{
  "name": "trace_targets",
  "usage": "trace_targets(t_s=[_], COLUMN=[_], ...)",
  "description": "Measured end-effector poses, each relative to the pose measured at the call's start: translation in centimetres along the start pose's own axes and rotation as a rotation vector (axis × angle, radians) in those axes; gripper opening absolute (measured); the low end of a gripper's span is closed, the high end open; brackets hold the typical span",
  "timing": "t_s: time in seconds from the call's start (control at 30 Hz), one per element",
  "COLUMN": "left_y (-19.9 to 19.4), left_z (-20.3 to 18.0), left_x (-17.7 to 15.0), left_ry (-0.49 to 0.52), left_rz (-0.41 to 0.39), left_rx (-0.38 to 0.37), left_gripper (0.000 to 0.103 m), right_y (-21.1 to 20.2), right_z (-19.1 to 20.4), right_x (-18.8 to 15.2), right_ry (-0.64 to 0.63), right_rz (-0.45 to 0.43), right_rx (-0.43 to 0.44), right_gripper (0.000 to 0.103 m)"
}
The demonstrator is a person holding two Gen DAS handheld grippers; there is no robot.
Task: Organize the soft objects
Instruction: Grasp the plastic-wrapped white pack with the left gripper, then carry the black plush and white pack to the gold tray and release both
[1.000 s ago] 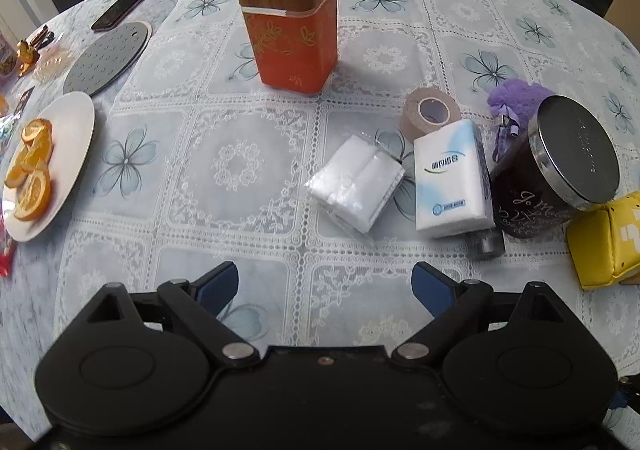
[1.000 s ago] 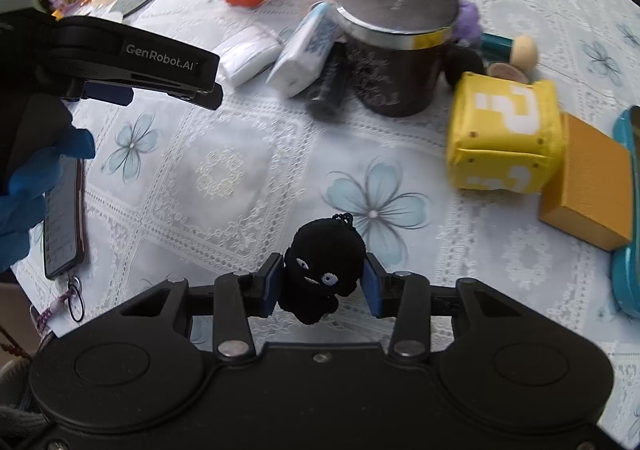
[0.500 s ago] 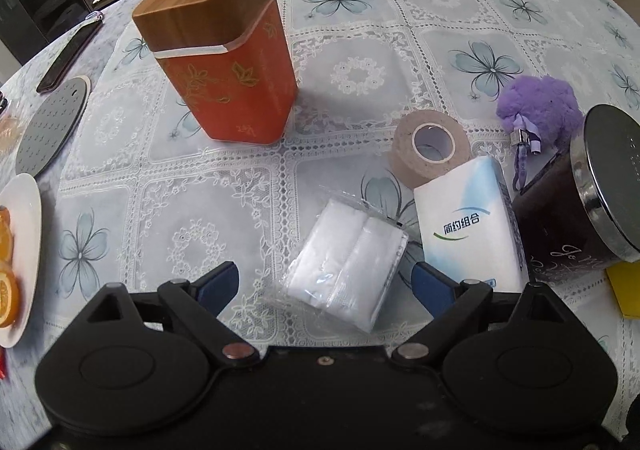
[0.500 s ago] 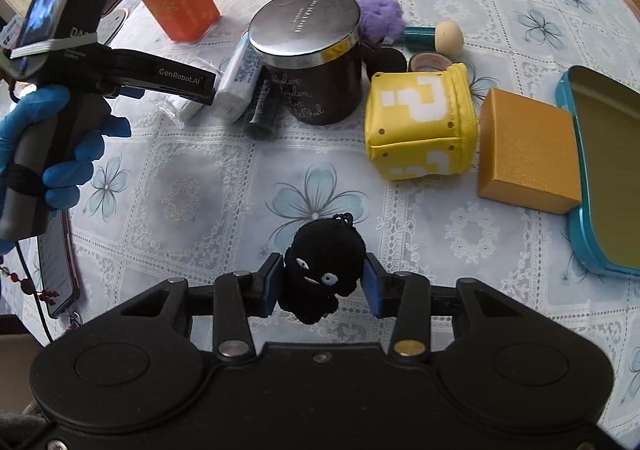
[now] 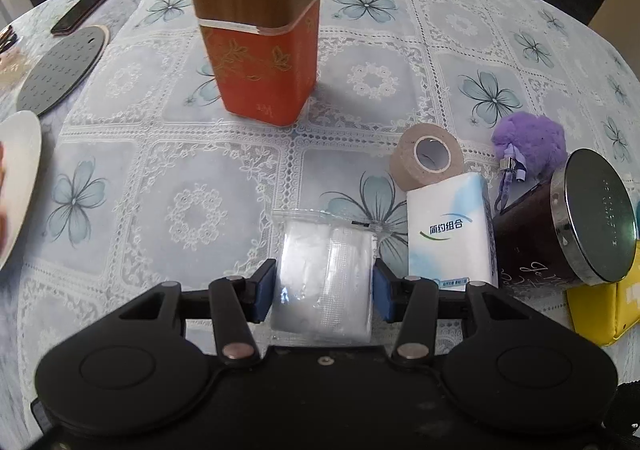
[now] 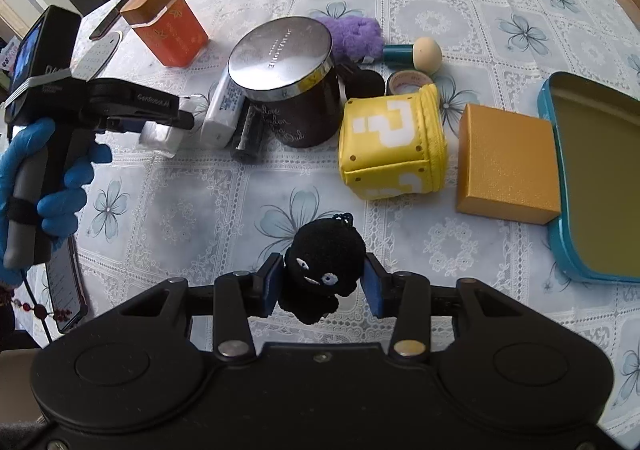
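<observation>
My left gripper (image 5: 324,290) is shut on a clear bag of white cotton pads (image 5: 324,282) lying on the tablecloth; it also shows in the right wrist view (image 6: 160,118) around the bag (image 6: 164,136). My right gripper (image 6: 324,286) is shut on a small black plush toy (image 6: 324,262) and holds it above the table. A white tissue pack (image 5: 448,234), a purple pompom (image 5: 530,142) and a yellow plush cube (image 6: 390,142) lie nearby. A teal tray (image 6: 592,170) sits at the right edge.
An orange tin with a wooden lid (image 5: 260,34) stands behind the bag. A tape roll (image 5: 426,156), a dark jar with a metal lid (image 5: 568,226), a gold box (image 6: 506,166), a makeup sponge (image 6: 424,54), a plate (image 5: 16,178) and phones are on the table.
My left gripper moved forward to the bag of cotton pads and closed on it. My right gripper kept hold of the black plush and drew back and up.
</observation>
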State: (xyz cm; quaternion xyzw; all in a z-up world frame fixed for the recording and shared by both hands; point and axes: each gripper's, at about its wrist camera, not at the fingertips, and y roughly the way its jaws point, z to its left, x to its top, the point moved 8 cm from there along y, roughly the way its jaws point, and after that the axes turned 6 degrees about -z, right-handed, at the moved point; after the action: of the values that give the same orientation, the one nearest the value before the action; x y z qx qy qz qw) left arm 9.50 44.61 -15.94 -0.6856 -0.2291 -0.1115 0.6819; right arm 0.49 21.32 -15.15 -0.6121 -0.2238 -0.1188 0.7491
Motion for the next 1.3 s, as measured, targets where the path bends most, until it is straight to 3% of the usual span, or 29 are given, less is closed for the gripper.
trace_targets(t_s=[0.2, 0.33, 0.53, 0.73, 1.03, 1.3], left_y=[-4.5, -8.2, -10.9, -12.1, -12.4, -11.3], left_z=[-0.8, -3.8, -11.3, -19.6, -31.4, -38.1], left_x=[-2.6, -4.8, -7.6, -8.1, -6.9, -5.3], left_ry=[-0.076, -0.113, -0.153, -0.050, 0.126, 0.209], left_rz=[0.006, -0.008, 0.005, 0.000, -0.034, -0.045], left_rx=[0.083, 0.113, 0.033, -0.071, -0.231, -0.279], left_gripper=[0.046, 0.046, 0.046, 0.046, 0.046, 0.046], right_y=[-1.1, -2.1, -3.9, -5.3, -7.9, -8.8], right_z=[-1.0, -2.5, -6.6, -11.7, -19.9, -26.4], right_x=[0.3, 0.6, 1.2, 1.9, 2.8, 3.4], right_ry=[-0.033, -0.067, -0.123, -0.106, 0.051, 0.236], right_rz=[-0.016, -0.012, -0.011, -0.027, -0.065, -0.070], right_rx=[0.047, 0.097, 0.085, 0.009, -0.111, -0.179], right_gripper=[0.043, 0.043, 0.043, 0.043, 0.043, 0.043])
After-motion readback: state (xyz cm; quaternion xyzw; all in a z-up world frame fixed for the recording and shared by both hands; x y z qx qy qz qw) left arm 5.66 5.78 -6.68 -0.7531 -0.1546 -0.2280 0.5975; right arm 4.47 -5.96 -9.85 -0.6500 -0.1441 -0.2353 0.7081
